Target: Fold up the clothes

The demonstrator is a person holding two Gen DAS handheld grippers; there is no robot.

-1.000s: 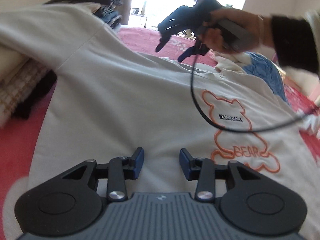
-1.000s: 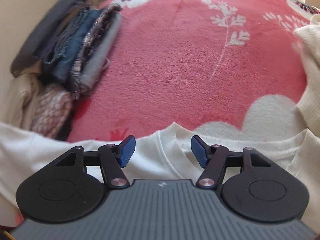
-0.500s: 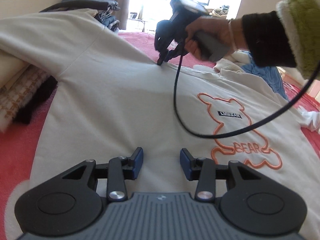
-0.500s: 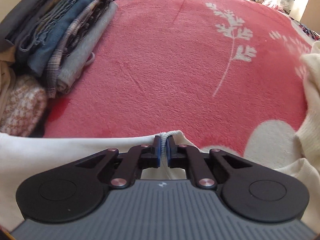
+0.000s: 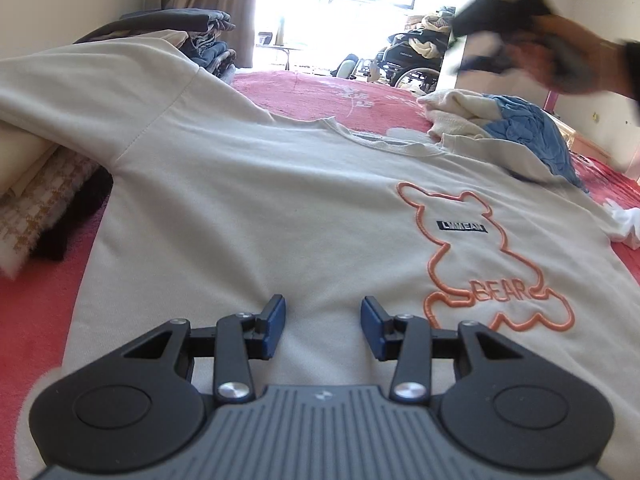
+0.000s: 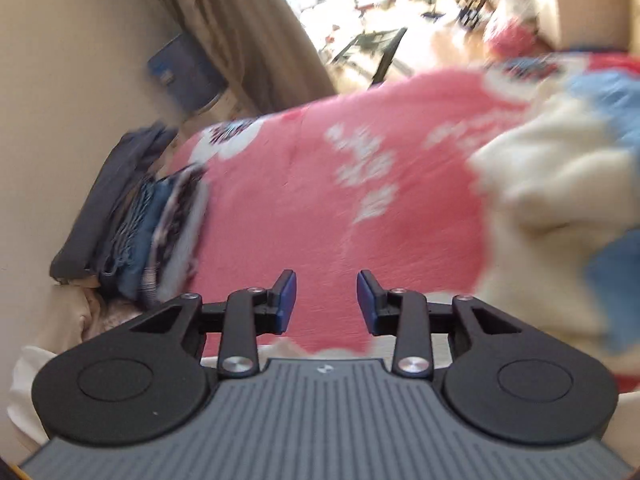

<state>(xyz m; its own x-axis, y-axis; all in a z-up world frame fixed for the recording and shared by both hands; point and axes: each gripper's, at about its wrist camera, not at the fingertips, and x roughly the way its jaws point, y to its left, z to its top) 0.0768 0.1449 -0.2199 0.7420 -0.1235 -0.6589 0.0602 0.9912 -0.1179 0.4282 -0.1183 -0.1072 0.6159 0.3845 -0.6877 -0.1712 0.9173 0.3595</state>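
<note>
while cream cotton sweatshirt with orange bear outline [image 5: 280,208] lies flat, collar away, my left gripper [image 5: 323,326] hovers spread above hem, nearer; right gripper [image 6: 326,302], jaws just reopened, empty, aloft.

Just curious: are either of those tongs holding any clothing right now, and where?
No. Both the left tongs and right tongs are open and empty.

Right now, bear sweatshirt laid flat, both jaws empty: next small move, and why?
Probably lower the left gripper and close on the sweatshirt hem just below it. The shirt lies spread face up on the pink blanket with its left sleeve draped over a stack of clothes. The right gripper, jaws just reopened with nothing between them, is up off the cloth, so the left is the closer one to start a fold.
</note>
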